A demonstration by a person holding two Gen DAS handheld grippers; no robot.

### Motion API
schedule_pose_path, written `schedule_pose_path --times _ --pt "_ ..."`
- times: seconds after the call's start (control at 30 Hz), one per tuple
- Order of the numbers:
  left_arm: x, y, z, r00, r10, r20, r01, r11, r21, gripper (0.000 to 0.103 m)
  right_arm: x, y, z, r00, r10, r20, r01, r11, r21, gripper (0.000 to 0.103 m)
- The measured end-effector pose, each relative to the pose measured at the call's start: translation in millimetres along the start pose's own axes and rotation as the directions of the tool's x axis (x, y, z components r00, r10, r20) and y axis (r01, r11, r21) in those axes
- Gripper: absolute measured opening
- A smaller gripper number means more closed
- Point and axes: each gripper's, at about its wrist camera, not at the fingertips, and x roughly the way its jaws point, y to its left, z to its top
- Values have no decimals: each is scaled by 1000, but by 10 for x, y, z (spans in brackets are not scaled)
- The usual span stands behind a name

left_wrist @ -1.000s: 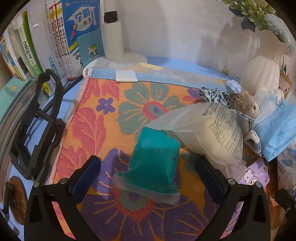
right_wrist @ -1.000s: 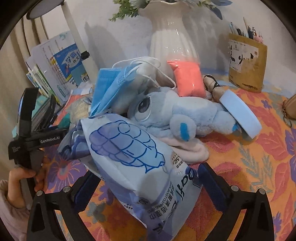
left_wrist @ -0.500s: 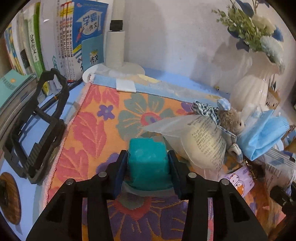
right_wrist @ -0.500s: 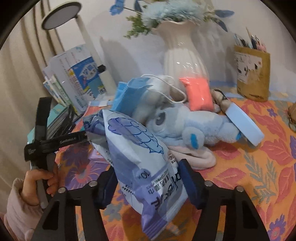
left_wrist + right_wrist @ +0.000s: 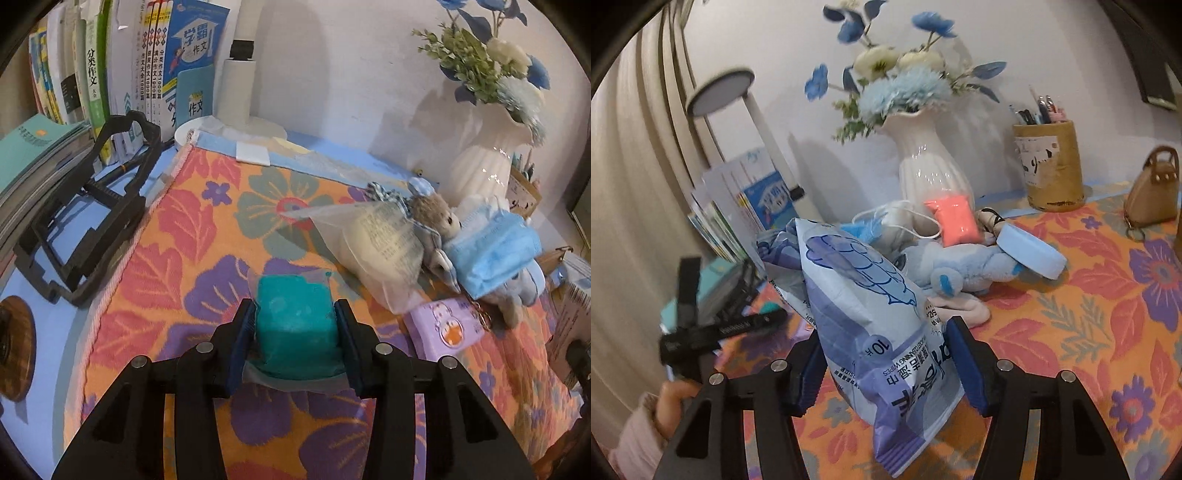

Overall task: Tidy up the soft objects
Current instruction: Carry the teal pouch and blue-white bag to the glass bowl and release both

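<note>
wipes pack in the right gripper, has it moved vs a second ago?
Yes. The wipes pack, clamped in the right gripper, has lifted off the blue plush and sits lower against the white vase.

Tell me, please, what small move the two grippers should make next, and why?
Probably lift both a little and carry them clear of the pile. The left gripper is already shut on the teal block in its clear bag, and the right gripper pinches the blue wipes pack, whose top leans beside the blue plush toy and face masks, so dragging might disturb them.
</note>
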Motion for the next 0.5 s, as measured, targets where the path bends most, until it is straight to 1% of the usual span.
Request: schedule_pose_path --times 0.1,0.2,0.27,0.3,0.4,0.5 --pt "-54 -44 -88 1000 -14 3 14 1000 -11 41 -76 -73 -27 1000 9 13 -10 999 44 61" --pt "-87 -77 -141 1000 -28 5 28 999 -21 41 -162 -139 -40 999 20 49 -24 997 78 61" --pt "-113 -99 -180 1000 -30 6 30 999 -22 41 -174 -189 -38 999 0 54 -6 994 112 61" --pt "-122 -112 -196 999 -32 4 32 999 -21 41 -169 -231 -40 999 -9 51 2 991 136 61" --pt "-144 -177 -240 999 -37 -3 37 999 -5 41 -169 -331 -42 998 11 54 -21 983 184 61" --pt "-161 -266 -283 999 -49 -8 50 999 18 41 -166 -346 -29 998 25 57 -35 982 186 61"
